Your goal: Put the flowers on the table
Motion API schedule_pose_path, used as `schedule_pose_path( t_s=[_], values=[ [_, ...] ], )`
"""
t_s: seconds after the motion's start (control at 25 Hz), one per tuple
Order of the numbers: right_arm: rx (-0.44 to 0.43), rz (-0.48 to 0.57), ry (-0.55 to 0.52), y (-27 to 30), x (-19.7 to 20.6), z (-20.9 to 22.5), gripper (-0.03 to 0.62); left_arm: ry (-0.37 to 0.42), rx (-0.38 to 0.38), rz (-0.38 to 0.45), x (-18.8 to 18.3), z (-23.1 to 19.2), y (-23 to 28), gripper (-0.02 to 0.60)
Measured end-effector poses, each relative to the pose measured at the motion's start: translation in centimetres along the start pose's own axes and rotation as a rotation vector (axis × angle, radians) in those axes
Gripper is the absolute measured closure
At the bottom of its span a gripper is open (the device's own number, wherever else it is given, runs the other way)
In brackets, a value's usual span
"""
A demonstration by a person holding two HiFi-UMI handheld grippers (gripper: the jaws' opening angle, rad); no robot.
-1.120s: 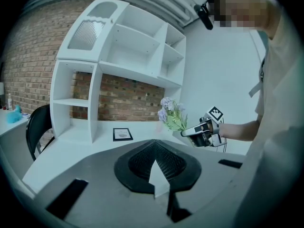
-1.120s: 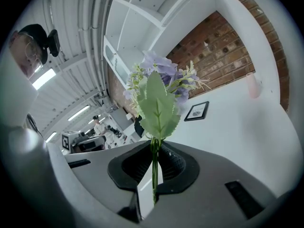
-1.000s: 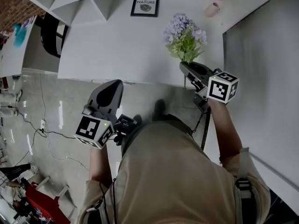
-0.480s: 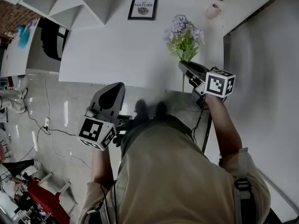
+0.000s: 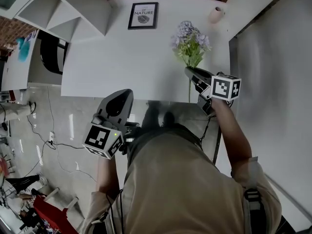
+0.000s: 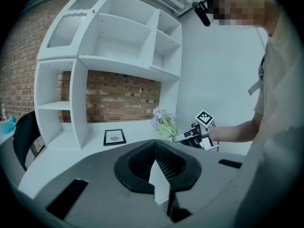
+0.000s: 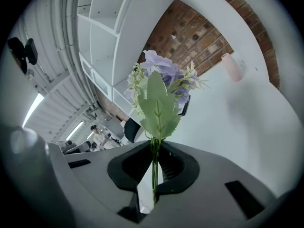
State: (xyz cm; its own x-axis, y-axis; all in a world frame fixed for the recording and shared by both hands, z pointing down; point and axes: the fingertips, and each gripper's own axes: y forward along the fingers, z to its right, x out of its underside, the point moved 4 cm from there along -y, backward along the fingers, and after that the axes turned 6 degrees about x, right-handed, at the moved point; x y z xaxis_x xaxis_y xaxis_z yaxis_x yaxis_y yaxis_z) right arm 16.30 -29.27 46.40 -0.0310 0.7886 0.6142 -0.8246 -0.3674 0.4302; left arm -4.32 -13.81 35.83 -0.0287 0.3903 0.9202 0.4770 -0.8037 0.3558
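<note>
Lilac above, green below: held the flowers (image 5: 191, 42) by the thin stem, pinched between the nearly closed jaws of the right hand-held gripper (image 5: 188, 72). Had them right of centre in the head view, blooms over the white tabletop (image 5: 122, 57), stem end trailing past its near edge; could not tell any contact with the surface. Showed, in the right gripper view, the stem straight up the middle of the hand-held gripper (image 7: 153, 167), leaf and blooms standing beyond the tips. Had the left hand-held gripper (image 5: 122, 95) pressed together and empty, lower left of centre, off the tabletop and well apart from the flowers.

Judged the step in hand to be the set-down. Called for taking the whole stem further up the frame, past the edge, to avoid any overhang. Called for lowering to full rest of blooms and stem on the surface, and only then spreading the jaws. Needed a level, unhurried release: slim stem, top-heavy head, likely to swing or roll in so narrow a pinch. Offered ample bare surface; best stopped short of the framed print (image 5: 143, 15) and the pink cup (image 5: 215, 14) at the top.
</note>
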Motion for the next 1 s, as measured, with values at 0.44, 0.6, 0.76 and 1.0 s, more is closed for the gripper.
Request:
schedule_pose_path(
  t_s=[0.44, 0.6, 0.76, 1.0],
  values=[
    [0.066, -0.018, 0.044, 1.9, -1.5, 2.9, 0.549, -0.001, 0.059, -0.011, -0.7, -1.9, 3.0, 0.571],
    [0.082, -0.038, 0.063, 3.1, -1.8, 3.7, 0.549, -0.006, 0.073, -0.022, -0.6, -2.9, 3.6, 0.571],
    [0.103, -0.048, 0.093, 4.4, -2.3, 4.6, 0.549, -0.02, 0.078, -0.03, -0.6, -4.3, 4.2, 0.571],
    [0.137, -0.061, 0.124, 6.2, -3.3, 6.2, 0.549, -0.044, 0.085, -0.041, -0.5, -6.6, 5.2, 0.571]
  ],
)
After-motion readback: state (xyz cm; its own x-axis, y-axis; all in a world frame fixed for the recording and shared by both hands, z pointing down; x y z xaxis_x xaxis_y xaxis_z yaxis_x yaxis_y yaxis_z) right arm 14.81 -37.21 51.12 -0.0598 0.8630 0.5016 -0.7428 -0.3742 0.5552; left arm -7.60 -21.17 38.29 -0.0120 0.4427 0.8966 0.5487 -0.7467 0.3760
